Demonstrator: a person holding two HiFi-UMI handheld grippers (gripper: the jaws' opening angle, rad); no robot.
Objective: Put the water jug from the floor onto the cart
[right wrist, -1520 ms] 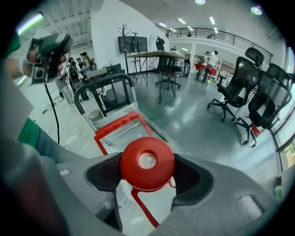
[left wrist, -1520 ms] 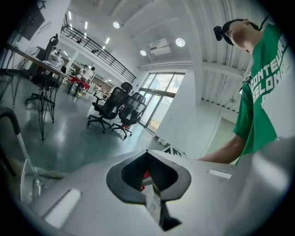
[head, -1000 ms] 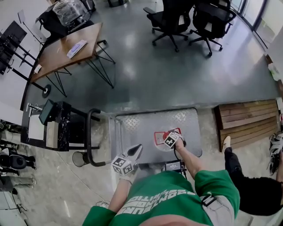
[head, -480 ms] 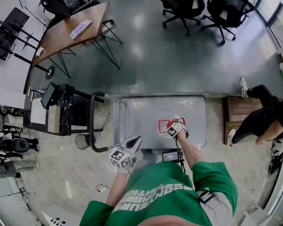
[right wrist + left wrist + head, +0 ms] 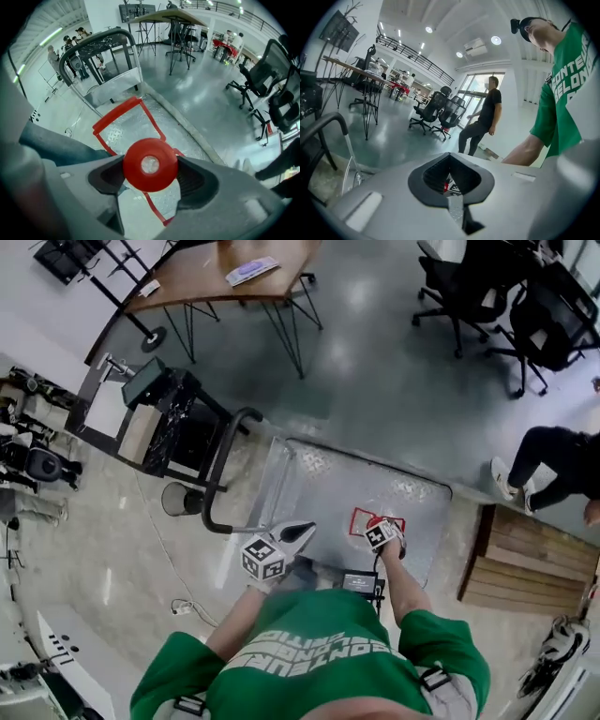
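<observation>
Red cap [image 5: 151, 163] of the water jug [image 5: 362, 520], clenched in the right tool [image 5: 150, 165]; we see the jug over the cart [image 5: 319, 484], left tool [image 5: 298, 531] closed, empty.

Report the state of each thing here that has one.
cart: standing level, handle upright.
water jug: upright over the cart deck, contact unclear, red cap on.
right gripper: shut on the red cap.
left gripper: shut, empty.
</observation>
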